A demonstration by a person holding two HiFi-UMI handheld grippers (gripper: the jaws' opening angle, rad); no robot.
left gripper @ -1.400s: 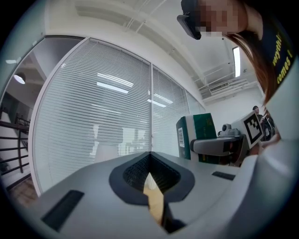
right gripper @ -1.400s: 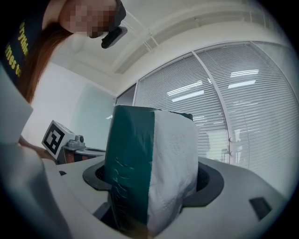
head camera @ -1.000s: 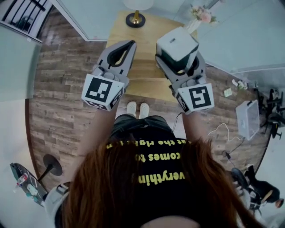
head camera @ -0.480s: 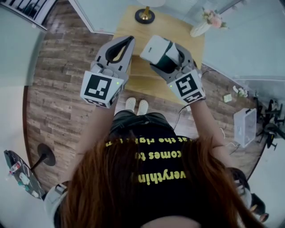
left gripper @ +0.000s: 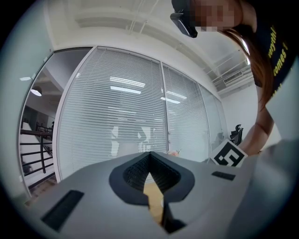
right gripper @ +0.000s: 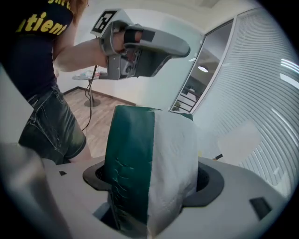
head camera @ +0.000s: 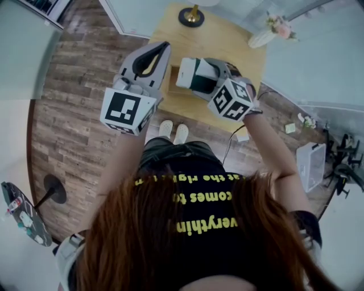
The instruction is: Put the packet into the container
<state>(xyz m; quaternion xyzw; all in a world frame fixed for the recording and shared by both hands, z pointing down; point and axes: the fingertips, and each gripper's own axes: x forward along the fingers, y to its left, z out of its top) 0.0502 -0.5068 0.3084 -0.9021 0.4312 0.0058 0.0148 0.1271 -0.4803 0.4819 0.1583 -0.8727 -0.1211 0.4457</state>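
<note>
My right gripper [head camera: 196, 78] is shut on a green and white packet [head camera: 190, 72], held in the air above the wooden table [head camera: 227, 40]. The right gripper view shows the packet [right gripper: 149, 163] standing up between the jaws and hiding the fingertips of my right gripper [right gripper: 149, 186]. My left gripper [head camera: 164, 48] hangs just left of it, also raised, its tips together and nothing held. Its pads [left gripper: 156, 170] meet at the tip, with only a sliver of table showing behind. From the right gripper view, my left gripper [right gripper: 180, 46] is above the packet. No container shows plainly; the grippers hide the table's front part.
A lamp base [head camera: 191, 16] and a vase of flowers [head camera: 272, 29] stand at the table's far side. Glass walls with blinds [left gripper: 117, 121] rise behind it. A clear bin [head camera: 314, 165] and cables lie on the wooden floor to the right.
My right gripper has swung left and tilted over with the packet, ending close beside the left gripper. The left gripper has stayed about where it was.
</note>
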